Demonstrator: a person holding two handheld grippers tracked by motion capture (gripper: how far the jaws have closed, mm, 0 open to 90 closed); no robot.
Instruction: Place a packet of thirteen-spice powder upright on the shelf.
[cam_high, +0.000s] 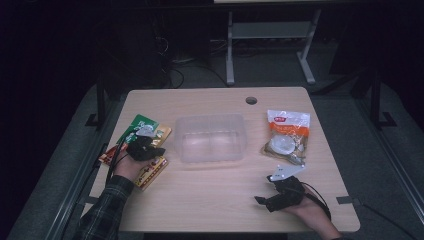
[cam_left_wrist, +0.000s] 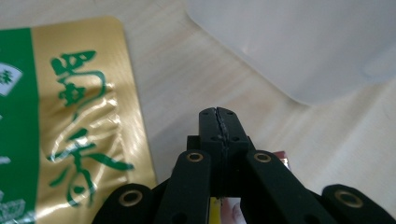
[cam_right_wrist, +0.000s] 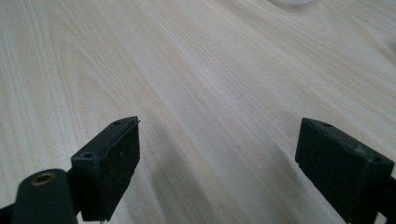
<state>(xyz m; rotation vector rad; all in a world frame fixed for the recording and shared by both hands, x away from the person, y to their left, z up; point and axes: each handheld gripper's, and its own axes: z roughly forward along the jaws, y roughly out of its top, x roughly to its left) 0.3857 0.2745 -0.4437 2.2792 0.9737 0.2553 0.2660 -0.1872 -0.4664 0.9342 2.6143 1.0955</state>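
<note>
1. A person's left gripper (cam_left_wrist: 218, 116) has its jaws pressed together over a small red-and-yellow snack packet (cam_left_wrist: 224, 207), a sliver of which shows beneath the linkage in the left gripper view; whether the pads actually pinch the packet cannot be told.
2. The packet lies with a green-and-gold packet (cam_high: 142, 125) at nine o'clock on the wooden table (cam_high: 215, 200), just left of the tub.
3. The right gripper (cam_high: 265, 199) rests at five o'clock, its jaws standing wide apart over bare wood.
4. The clear plastic tub (cam_high: 212, 139) at centre appears empty (nothing visible through its walls).
5. An orange-and-white snack bag (cam_high: 286, 135) lies at two o'clock, well apart from both tools.
6. Likely risk: glossy foil may slip from a thin edge grip, or the neighbouring packets may drag along when one lifts.
</note>
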